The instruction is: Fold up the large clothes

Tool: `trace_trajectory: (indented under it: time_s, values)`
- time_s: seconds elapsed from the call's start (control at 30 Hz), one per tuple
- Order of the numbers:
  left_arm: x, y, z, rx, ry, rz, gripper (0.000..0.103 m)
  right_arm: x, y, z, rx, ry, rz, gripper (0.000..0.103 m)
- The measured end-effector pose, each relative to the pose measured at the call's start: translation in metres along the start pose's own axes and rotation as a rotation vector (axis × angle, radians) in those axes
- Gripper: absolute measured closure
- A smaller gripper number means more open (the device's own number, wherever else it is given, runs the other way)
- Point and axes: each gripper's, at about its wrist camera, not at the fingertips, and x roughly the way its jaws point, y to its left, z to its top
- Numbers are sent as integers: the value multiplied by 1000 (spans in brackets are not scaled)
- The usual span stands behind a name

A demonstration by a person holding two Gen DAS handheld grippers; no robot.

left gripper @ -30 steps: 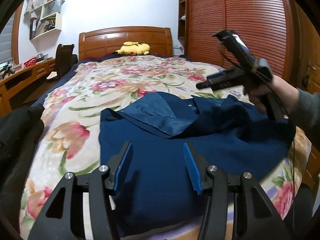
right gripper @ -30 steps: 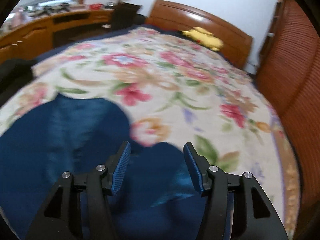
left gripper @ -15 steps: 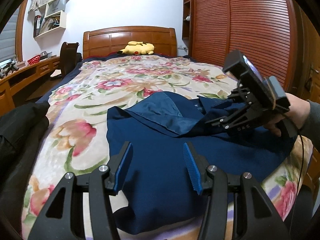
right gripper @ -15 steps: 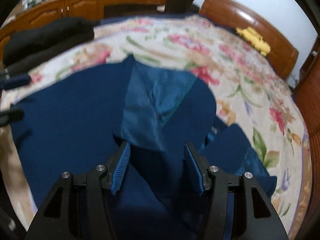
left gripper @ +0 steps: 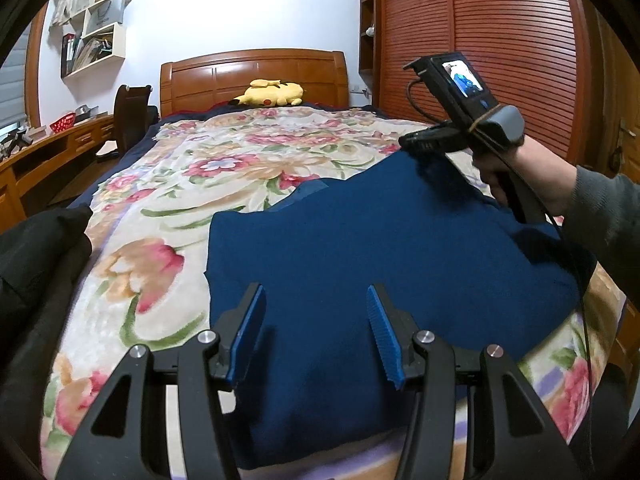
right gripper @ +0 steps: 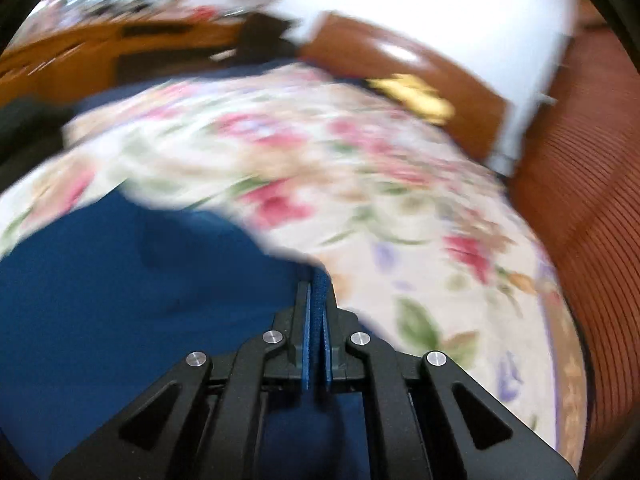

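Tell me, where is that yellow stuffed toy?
In the left wrist view, the yellow stuffed toy lies at the bed's far end, against the wooden headboard.

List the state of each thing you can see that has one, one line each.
Left tool: open, over the garment, holding nothing.
Right tool: shut on the garment's edge, lifting it.
Garment: on the bed, part folded, one corner raised.
Wardrobe doors: shut.
Plush toy: lying by the headboard.
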Motion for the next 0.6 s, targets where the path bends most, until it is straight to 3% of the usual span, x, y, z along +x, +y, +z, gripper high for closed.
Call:
trace_trajectory:
  time_s: [0.03,0.1,0.13,0.17,0.33,0.43,0.6]
  values:
    - [0,-1,0,1,0,-2,51,3,-5,1,14,6,-1,95]
    - [-1,-2,0,3,-3,-4,51,7,-18,0,40,39,18,67]
    - [-1,-3,0,4,-5,-6,51,5,-23,-2,53,43,30,46]
    - [-2,-5,0,6,-7,-10,51,1,-32,-6,66,39,34,39]
    - [-2,-12,1,18,-10,-24,51,-19,-88,-33,131,52,-23,36]
    - [-1,-15,1,24,-11,-30,51,-19,-112,-57,153,110,-54,36]
    - [2,-18,0,27,-3,-29,51,6,-144,-103,224,254,-35,36]
